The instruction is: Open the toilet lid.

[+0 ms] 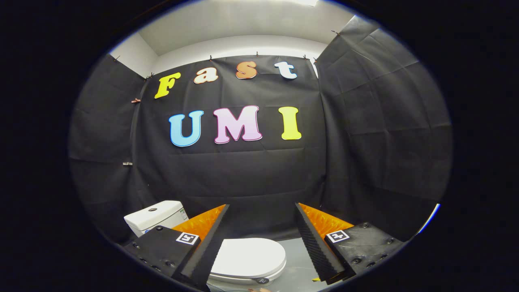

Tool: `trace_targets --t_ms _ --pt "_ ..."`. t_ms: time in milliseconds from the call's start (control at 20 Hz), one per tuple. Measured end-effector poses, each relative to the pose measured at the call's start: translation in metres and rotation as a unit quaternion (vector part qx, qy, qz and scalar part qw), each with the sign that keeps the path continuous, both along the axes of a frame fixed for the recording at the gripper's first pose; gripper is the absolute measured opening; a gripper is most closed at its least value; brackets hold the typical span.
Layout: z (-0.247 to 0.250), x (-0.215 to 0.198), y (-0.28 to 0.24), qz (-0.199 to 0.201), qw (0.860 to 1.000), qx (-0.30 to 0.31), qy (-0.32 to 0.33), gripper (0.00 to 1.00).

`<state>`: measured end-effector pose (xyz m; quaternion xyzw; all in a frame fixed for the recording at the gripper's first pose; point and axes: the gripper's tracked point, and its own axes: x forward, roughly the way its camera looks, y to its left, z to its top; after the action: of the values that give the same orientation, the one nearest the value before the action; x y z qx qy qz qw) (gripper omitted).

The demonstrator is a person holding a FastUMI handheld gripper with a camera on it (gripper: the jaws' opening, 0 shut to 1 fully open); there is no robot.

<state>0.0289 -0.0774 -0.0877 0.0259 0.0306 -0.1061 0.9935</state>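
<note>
- The gripper [259,227] points forward into a small booth, its two fingers spread wide apart with nothing held between them.
- A white toilet sits low in the scene, below and just ahead of the fingers, standing on a pale grey floor [300,259].
- The toilet lid [247,256] is down, lying flat and closed over the bowl. It shows in the gap between the fingers, closer to the left finger, which covers part of its left side.
- Neither finger touches the lid.
- The white tank [156,215] stands behind the left finger, to the left of the lid, with a round button on top.
- A small dark round object, possibly a tag or button, rests at the front rim of the toilet; it is too small to identify.
- Black cloth [251,174] hangs as the wall behind the toilet and along both sides.
</note>
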Motion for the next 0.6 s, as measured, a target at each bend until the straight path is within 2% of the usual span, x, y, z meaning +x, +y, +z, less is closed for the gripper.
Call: trace_targets --t_ms 250,600 --pt "-0.070 0.014 -0.020 -0.021 0.998 0.039 0.049 0.98" --pt "-0.170 0.029 -0.038 -0.039 0.985 0.116 0.121 0.98"
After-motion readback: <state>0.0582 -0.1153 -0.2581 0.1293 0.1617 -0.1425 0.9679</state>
